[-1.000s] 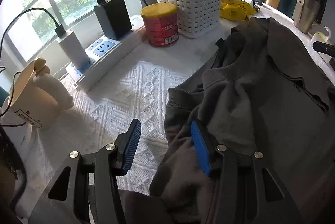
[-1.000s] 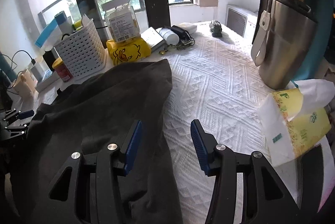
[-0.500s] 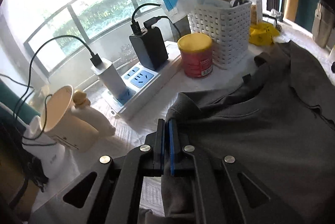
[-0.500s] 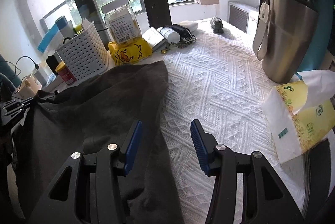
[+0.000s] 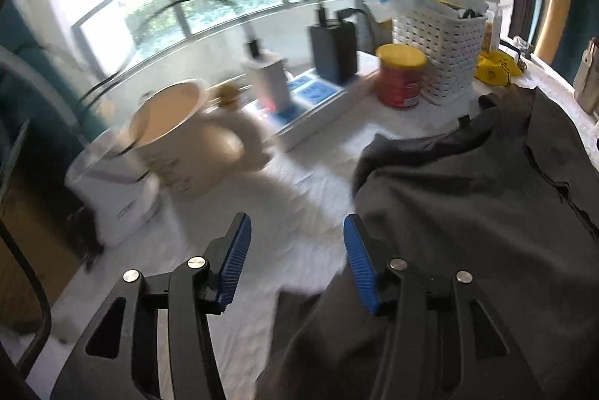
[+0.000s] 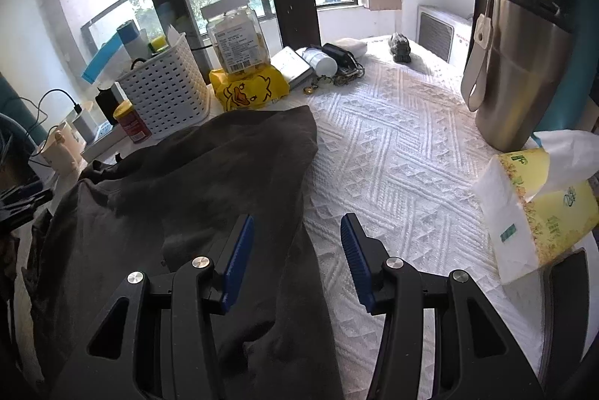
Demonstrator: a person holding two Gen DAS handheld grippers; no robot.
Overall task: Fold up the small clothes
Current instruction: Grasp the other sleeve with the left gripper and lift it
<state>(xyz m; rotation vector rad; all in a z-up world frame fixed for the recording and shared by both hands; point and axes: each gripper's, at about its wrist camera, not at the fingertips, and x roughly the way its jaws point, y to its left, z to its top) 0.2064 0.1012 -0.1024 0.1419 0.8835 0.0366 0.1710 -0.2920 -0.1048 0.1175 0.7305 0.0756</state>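
Observation:
A dark grey garment [image 5: 468, 205] lies spread on the white textured cloth [image 5: 292, 250]; it also shows in the right wrist view [image 6: 187, 198]. My left gripper [image 5: 295, 259] is open and empty, at the garment's left edge, its right finger beside the fabric. My right gripper [image 6: 295, 259] is open and empty, hovering over the garment's right edge, where fabric meets the cloth [image 6: 404, 153].
Along the window side stand a cream cup [image 5: 179, 134], a power strip with chargers [image 5: 318, 89], a red can [image 5: 400, 76] and a white basket [image 5: 445, 52]. On the right are a steel tumbler [image 6: 520, 70], a tissue pack [image 6: 539, 209], a jar [image 6: 236, 37] and a yellow pouch [image 6: 247, 89].
My left gripper was open, closed on the garment's collar edge and pulled it left, and has now opened and let go. The right gripper stayed open and barely moved.

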